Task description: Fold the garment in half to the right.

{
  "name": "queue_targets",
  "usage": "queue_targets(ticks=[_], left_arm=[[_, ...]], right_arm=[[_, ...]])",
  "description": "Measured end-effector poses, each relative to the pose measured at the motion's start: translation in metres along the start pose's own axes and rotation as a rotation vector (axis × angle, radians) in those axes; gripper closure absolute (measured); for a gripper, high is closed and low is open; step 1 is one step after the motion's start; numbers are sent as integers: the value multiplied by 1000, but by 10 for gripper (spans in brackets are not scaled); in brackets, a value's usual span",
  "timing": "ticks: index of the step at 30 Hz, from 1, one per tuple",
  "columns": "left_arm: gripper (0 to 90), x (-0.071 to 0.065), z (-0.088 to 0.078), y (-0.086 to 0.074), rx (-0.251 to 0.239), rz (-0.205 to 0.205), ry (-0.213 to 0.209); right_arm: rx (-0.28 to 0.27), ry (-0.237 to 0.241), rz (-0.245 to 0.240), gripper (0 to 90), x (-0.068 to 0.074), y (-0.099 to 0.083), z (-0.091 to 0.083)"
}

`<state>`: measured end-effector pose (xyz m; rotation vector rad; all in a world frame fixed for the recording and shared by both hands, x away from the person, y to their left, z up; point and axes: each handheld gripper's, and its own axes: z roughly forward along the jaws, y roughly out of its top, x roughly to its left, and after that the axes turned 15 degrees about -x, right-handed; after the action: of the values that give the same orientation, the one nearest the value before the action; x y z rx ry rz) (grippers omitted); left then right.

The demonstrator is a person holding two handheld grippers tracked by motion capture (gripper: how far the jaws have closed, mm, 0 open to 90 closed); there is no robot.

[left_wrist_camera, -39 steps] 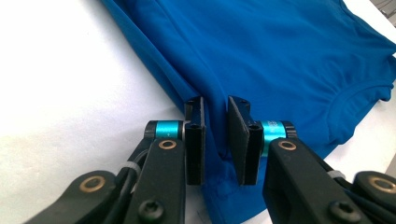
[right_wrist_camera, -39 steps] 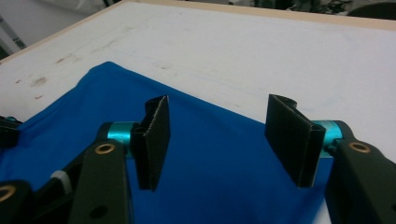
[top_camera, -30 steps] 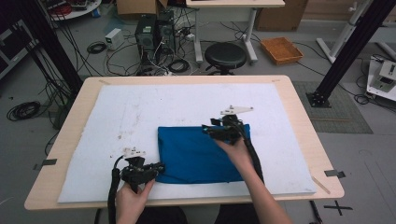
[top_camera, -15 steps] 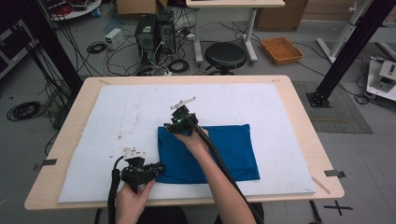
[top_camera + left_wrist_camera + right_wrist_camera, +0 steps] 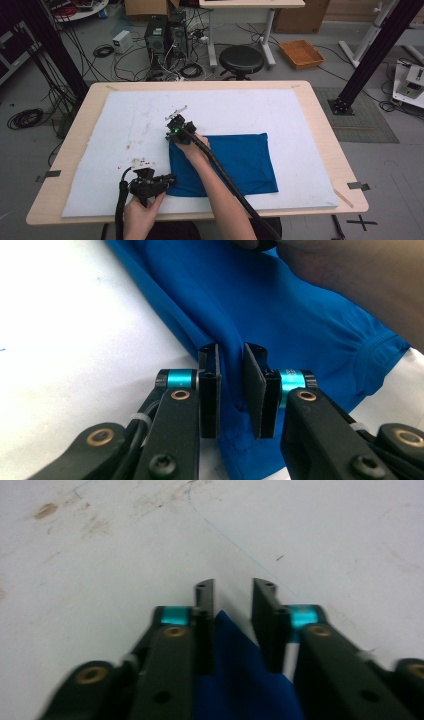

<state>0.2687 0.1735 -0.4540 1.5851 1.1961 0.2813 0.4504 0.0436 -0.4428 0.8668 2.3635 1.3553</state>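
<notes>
At cloth's point(image 5: 235, 160) far-left corner, right gripper point(image 5: 176, 129) outstretched, jaws closing, seemingly pinching fabric.

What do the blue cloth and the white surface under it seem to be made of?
The blue cloth looks like thin, smooth woven fabric: it creases softly and has a stitched hem. The white surface appears to be a matte sheet or pad, perhaps foam or paper; it is flat, dull and stained.

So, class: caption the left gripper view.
Left gripper pinching a fold of blue cloth on the white mat.
</notes>
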Motion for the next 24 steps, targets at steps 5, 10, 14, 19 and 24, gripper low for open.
queue_targets(ticks=[5, 10, 14, 19, 24], left_arm=[[819, 0, -4, 1, -20, 4, -30], [840, -7, -9, 9, -57, 8, -81], [844, -25, -6, 20, -65, 38, -126], [844, -60, 15, 33, -71, 58, -216], [844, -92, 49, 37, -46, 67, -283]], right_arm=[[-25, 0, -4, 880, -1, 5, -8], [-89, 36, 19, 881, -10, 17, -35], [-133, 68, 47, 880, -25, 23, -65], [-150, 73, 68, 880, -53, 22, -105], [-155, 50, 95, 880, -87, 7, -146]])
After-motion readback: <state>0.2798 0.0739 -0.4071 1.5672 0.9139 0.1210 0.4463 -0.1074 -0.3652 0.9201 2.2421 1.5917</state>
